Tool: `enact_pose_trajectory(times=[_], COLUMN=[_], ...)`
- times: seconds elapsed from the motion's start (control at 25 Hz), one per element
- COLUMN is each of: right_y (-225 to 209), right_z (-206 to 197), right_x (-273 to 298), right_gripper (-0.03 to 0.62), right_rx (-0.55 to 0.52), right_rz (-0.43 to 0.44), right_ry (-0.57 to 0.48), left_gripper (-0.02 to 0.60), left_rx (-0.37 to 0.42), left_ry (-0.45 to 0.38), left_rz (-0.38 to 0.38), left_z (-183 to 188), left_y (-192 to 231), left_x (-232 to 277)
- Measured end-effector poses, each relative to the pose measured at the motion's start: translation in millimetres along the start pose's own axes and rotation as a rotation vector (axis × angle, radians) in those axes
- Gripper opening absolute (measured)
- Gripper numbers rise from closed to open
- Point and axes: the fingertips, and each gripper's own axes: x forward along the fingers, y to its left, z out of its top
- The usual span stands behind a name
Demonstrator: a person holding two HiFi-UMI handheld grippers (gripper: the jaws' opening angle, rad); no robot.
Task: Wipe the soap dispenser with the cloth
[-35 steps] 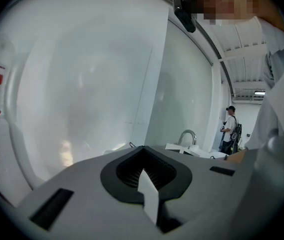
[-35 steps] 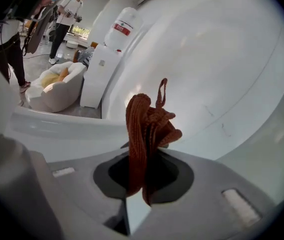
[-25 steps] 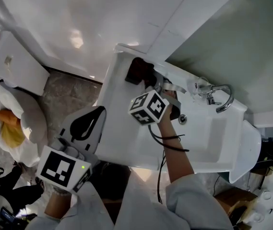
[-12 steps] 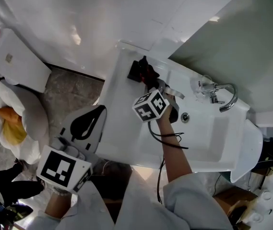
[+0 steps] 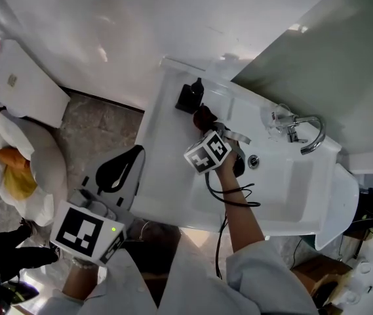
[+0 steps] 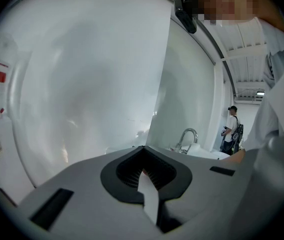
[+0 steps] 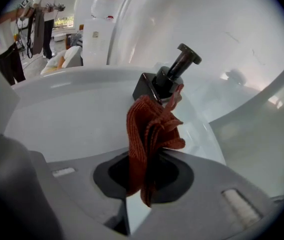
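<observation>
Rust-red ribbed cloth (image 7: 149, 134) pinched in right tongs (image 7: 142, 181) by black soap dispenser (image 7: 164, 81); left tongs (image 6: 144, 176) closed, empty.

Black soap dispenser (image 5: 189, 98) on white washbasin (image 5: 163, 169)

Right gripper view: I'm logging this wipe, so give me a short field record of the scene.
right gripper: shut on cloth
cloth: red, bunched, tip at the dispenser's neck
dispenser: black, upright on the sink's corner
sink: white
left gripper: jaws together, nothing held, off to the sink's side
</observation>
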Motion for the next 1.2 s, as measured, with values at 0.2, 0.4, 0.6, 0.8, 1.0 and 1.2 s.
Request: enact_pose_trajectory(times=[0.2, 0.4, 0.6, 0.8, 1.0, 1.2], right_y=[0.5, -15.7, -39.0, -50.9, -46.3, -29.4], right_z=[-0.2, 32.5, 74.1, 106.5, 120.2, 131.3], right_x=[-29.2, -75.6, -107.8, -111.3, -89.2, -64.1], right_gripper=[0.055, 0.055, 0.055, 0.055, 0.055, 0.055], right_rx=[0.183, 0.415, 0.567, 0.675, 0.731, 0.735], right_rz=[0.061, 0.114, 0.141, 0.183, 0.22, 0.26], right_ry=[-0.114, -0.33, -0.515, -0.592, -0.56, -0.51], left_gripper=[0.005, 0.005, 0.005, 0.005, 0.005, 0.005], left_rx=[0.005, 0.017, 0.02, 0.013, 0.001, -0.002], left_ry=[-0.011, -0.012, -0.009, 0.001, 0.001, -0.002], left_rz=[-0.016, -0.029, -0.03, -0.015, -0.006, -0.001], left_z=[4.8, 8.6, 8.6, 8.7, 6.0, 2.1], left_y=[-2.0, -4.9, -4.8, -0.9, 5.4, 12.6], left_x=[2.9, 4.7, 6.2, 5.4, 3.5, 2.5])
